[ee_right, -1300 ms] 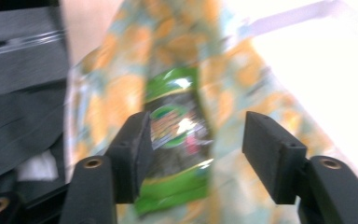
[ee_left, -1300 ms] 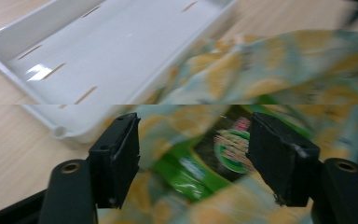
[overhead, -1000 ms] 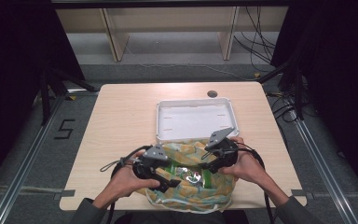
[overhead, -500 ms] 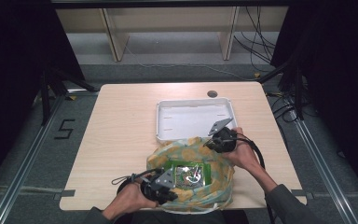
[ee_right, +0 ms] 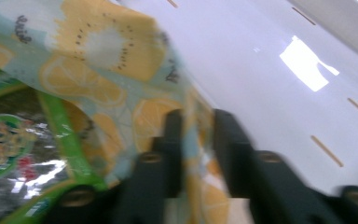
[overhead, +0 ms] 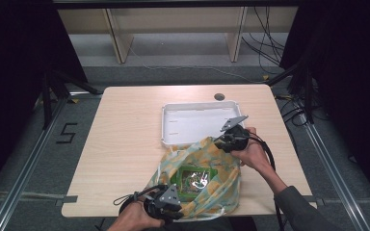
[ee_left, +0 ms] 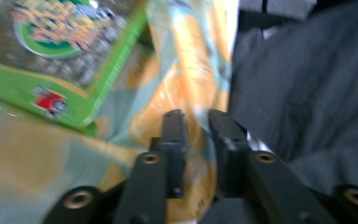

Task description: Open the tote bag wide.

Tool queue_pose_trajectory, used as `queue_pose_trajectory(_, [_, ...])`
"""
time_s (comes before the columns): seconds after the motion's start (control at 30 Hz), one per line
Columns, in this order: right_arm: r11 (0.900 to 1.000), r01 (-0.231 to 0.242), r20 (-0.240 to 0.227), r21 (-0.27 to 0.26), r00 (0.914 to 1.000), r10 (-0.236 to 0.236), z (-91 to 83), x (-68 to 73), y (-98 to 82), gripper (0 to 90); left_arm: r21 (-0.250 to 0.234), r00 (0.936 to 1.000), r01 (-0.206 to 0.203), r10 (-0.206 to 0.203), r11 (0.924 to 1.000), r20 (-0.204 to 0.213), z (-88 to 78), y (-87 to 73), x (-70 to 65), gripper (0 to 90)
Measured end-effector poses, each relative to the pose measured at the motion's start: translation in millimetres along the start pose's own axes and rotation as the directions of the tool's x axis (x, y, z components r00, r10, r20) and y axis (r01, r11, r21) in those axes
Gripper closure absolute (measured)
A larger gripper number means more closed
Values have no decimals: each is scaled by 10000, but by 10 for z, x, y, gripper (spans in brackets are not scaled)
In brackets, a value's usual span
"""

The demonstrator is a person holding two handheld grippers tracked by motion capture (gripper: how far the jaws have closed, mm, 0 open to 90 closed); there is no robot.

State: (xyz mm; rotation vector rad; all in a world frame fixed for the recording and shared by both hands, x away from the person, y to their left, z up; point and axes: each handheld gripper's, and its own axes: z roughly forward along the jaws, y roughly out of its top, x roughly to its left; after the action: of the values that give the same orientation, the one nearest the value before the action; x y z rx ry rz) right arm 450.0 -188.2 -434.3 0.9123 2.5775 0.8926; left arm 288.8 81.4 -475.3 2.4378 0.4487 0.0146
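Surface: wooden table, dark floor around.
Left gripper: jaws clamped on near edge of fruit-print bag, at table's near edge.
Right gripper: jaws clamped on bag's far right edge, beside white tray.
Bag: held open, near centre.
Inside: green snack packet, lying flat.

Both gripper views are motion-blurred, so print on the green packet is unreadable. The fruit-print cloth hides the white tray's near edge.
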Motion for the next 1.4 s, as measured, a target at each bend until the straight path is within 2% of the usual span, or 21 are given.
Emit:
queue_pose_trajectory(0.13, [9967,361,-367,-730,9986,-388,-211,77,11,504,-768,9987,484,-493,9959,-92,-66,49,-13,529])
queue_pose_trajectory(0.2, [9930,184,-576,-1166,9980,-252,-352,157,17,465,-1123,9972,648,-684,9916,-291,-124,86,-28,480])
queue_pose_trajectory(0.27, [9909,465,-928,-1264,9940,-585,-466,221,33,463,-1330,9974,527,-588,9897,-425,-161,109,-21,468])
queue_pose_trajectory(0.3, [9891,426,-1084,-1410,9924,-582,-492,255,40,462,-1551,9949,796,-882,9847,-493,-178,119,-33,469])
queue_pose_trajectory(0.33, [9863,557,-1326,-1551,9882,-766,-527,305,53,457,-1647,9956,716,-804,9837,-473,-194,130,-28,471])
queue_pose_trajectory(0.37, [9851,580,-1528,-1619,9847,-831,-530,345,61,454,-1875,9924,1055,-1155,9766,-434,-203,134,-37,470])
queue_pose_trajectory(0.4, [9856,702,-1837,-1541,9780,-984,-539,403,73,453,-1901,9931,970,-1076,9770,-463,-219,139,-25,474])
queue_pose_trajectory(0.5, [9857,1094,-2364,-1281,9619,-1375,-467,526,89,442,-2366,9851,1541,-1677,9593,-382,-257,154,-5,510])
queue_pose_trajectory(0.53, [9864,1247,-2464,-1068,9578,-1477,-418,577,85,440,-2520,9867,1456,-1589,9567,-332,-263,158,14,510])
queue_pose_trajectory(0.63, [9884,1435,-2870,-494,9458,-1517,-270,657,60,433,-2515,9801,1605,-1843,9545,-738,-281,161,39,552])
queue_pose_trajectory(0.67, [9817,1842,-2843,-492,9396,-1906,-210,655,55,426,-2626,9789,1574,-1856,9520,-861,-281,158,58,597])
queue_pose_trajectory(0.73, [9841,1777,-2967,10,9398,-1694,-132,679,27,420,-2604,9689,1773,-2148,9491,-1231,-272,151,89,677])
queue_pose_trajectory(0.77, [9827,1844,-3075,143,9360,-1712,-49,665,10,415,-2342,9720,1524,-1885,9602,-1402,-279,150,119,735])
queue_pose_trajectory(0.83, [9829,1829,-3051,231,9375,-1673,-24,662,3,413,-2189,9696,1568,-1922,9631,-1512,-244,150,121,760])
queue_pose_trajectory(0.93, [9848,1629,-3157,601,9390,-1361,52,673,-5,409,-1624,9733,1274,-1549,9785,-1695,-179,149,106,831])
queue_pose_trajectory(1.13, [9808,1675,-3120,1004,9413,-1288,214,652,3,399,-886,9789,1181,-1310,9890,-1567,-9,126,109,893])
queue_pose_trajectory(1.23, [9769,1661,-3213,1347,9399,-1155,257,653,8,398,-730,9784,1311,-1409,9887,-1512,59,133,103,893])
queue_pose_trajectory(1.27, [9767,1769,-3159,1212,9397,-1310,283,641,7,398,-519,9831,993,-1060,9937,-1492,66,139,126,893])
queue_pose_trajectory(1.33, [9763,1629,-3130,1423,9431,-1118,312,642,-3,398,-609,9794,1355,-1429,9889,-1427,103,146,131,893])
queue_pose_trajectory(1.37, [9741,1751,-3250,1431,9380,-1208,334,638,-11,398,-206,9843,1007,-1026,9947,-1436,89,153,166,893])
queue_pose_trajectory(1.4, [9730,1734,-3307,1525,9367,-1151,352,639,-18,398,-569,9784,1360,-1431,9891,-1494,128,155,152,893])
